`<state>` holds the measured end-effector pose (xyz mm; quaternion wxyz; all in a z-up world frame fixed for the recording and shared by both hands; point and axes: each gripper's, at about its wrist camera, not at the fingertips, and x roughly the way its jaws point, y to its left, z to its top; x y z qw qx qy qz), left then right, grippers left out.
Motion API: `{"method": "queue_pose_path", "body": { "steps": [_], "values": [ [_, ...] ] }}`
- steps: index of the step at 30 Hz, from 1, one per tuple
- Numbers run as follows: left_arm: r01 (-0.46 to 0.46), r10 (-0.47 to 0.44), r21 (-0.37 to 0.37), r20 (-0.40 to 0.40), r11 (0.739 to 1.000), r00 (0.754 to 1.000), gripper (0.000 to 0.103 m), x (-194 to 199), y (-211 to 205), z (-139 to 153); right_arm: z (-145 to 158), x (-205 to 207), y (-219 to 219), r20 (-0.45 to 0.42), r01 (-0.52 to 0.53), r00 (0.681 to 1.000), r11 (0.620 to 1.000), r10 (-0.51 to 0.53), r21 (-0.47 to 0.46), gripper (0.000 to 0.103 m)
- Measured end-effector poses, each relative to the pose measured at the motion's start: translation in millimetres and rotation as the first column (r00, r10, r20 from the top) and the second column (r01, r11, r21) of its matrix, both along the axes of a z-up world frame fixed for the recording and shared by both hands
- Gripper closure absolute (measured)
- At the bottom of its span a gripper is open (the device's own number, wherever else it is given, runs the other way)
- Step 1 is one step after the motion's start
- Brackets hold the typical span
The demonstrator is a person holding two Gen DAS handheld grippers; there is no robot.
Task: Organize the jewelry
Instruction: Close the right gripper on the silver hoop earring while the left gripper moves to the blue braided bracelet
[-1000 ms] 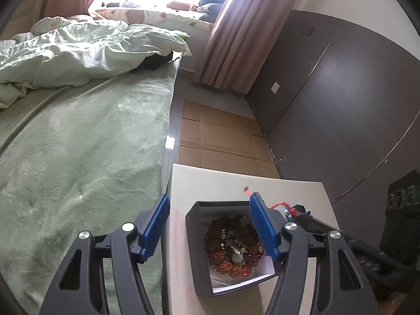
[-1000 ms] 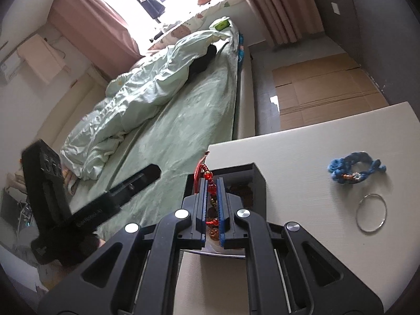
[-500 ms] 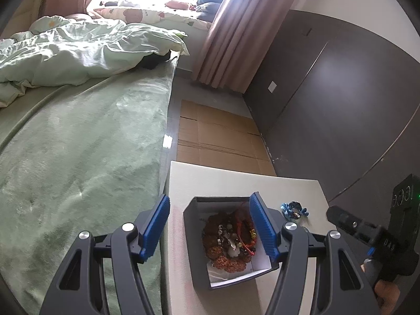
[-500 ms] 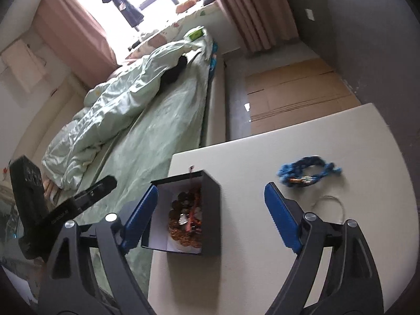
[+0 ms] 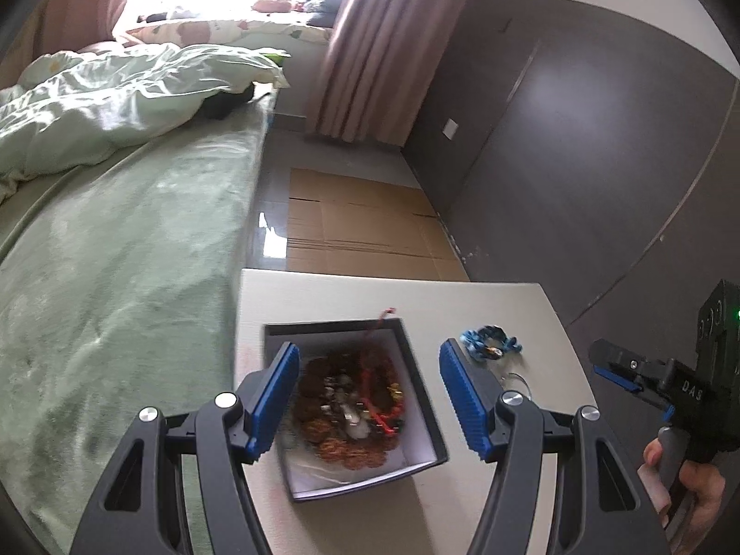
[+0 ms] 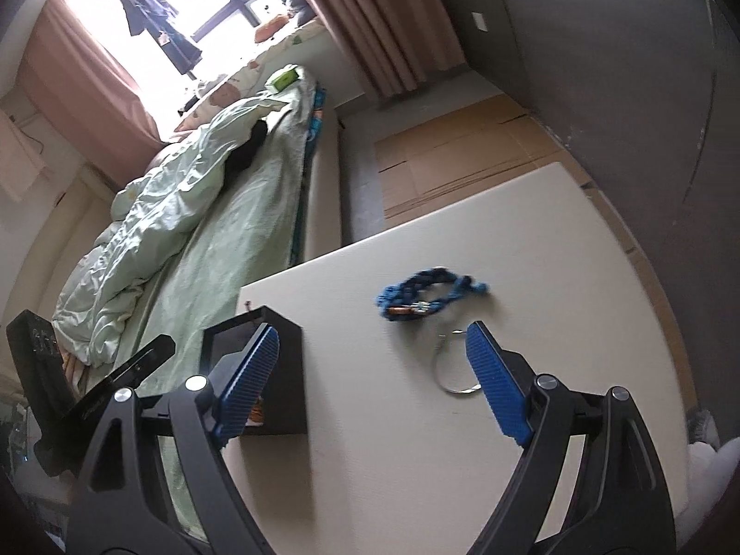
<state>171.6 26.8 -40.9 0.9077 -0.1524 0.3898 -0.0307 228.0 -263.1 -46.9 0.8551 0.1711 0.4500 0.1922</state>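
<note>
A dark open box with a white lining stands on the cream table. It holds brown bead bracelets and a red cord bracelet. My left gripper hovers open over the box, with nothing pinched. A blue braided bracelet lies to the right of the box, and a thin silver bangle just nearer. My right gripper is open and empty above the table between the box and the bangle. The blue bracelet and bangle also show in the left wrist view.
A bed with green sheet and rumpled duvet runs along the table's left edge. Flattened cardboard covers the floor beyond the table. A dark wall stands to the right. A hand holds the right gripper's handle.
My right gripper opened and let the red cord bracelet drop into the box, then swung right towards the blue bracelet and bangle. The left gripper's view shifted so the box sits between its fingers.
</note>
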Motion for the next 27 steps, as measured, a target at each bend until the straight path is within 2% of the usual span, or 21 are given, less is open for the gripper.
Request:
{"method": "queue_pose_path", "body": {
  "steps": [5, 9, 19, 27],
  "values": [
    [0.051, -0.051, 0.027, 0.003, 0.998, 0.999, 0.042, 7.1, -29.2, -2.9, -6.5, 2.7, -21.1, -0.037, 0.041, 0.998, 0.999, -0.042, -0.024, 0.02],
    [0.082, -0.082, 0.056, 0.005, 0.995, 0.997, 0.042, 10.9, -47.8, -6.8, -15.3, 6.1, -29.6, -0.066, 0.043, 0.997, 0.996, -0.049, -0.077, 0.02],
    [0.108, -0.108, 0.056, -0.01, 0.993, 0.994, 0.043, 19.2, -61.9, -13.1, -37.0, 10.2, -26.6, -0.092, -0.053, 0.995, 0.983, 0.037, -0.178, 0.02],
    [0.122, -0.121, 0.056, -0.023, 0.991, 0.992, 0.043, 22.6, -64.7, -15.2, -61.8, 13.6, 3.4, -0.105, -0.146, 0.987, 0.934, 0.117, -0.326, 0.02]
  ]
}}
